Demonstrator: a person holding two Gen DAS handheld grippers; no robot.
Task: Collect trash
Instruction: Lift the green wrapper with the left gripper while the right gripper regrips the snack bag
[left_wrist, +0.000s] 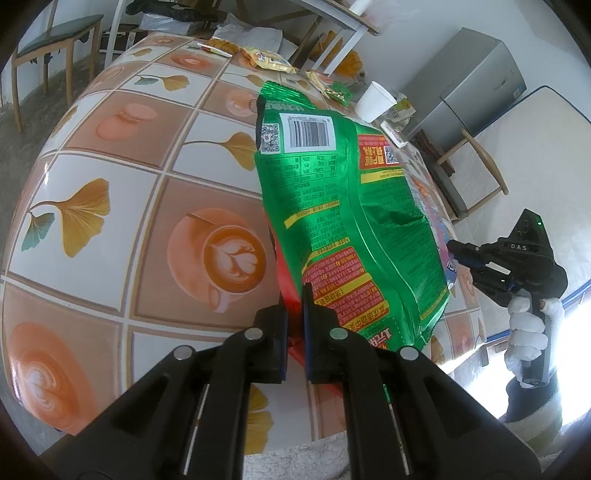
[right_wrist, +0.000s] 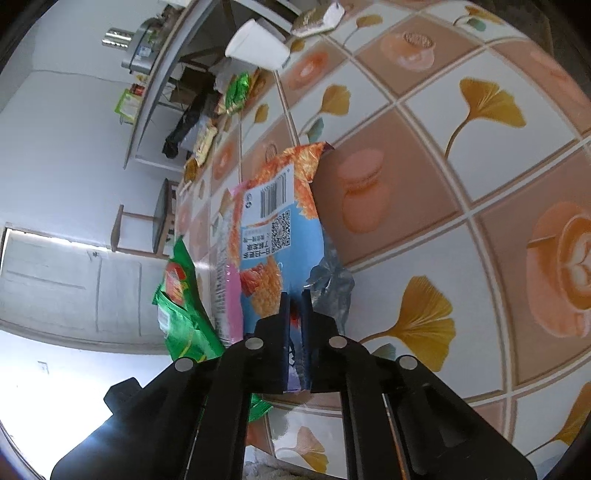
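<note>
left gripper: jaws clamped on green snack bag | right gripper: jaws pinching blue-orange wrapper | risk: slick foil slips, drops onto worktop

The green bag hides most of the blue bag at 3 o'clock. Small wrappers at 12 o'clock are too small to read. The surface runs off at 3 o'clock.
</note>
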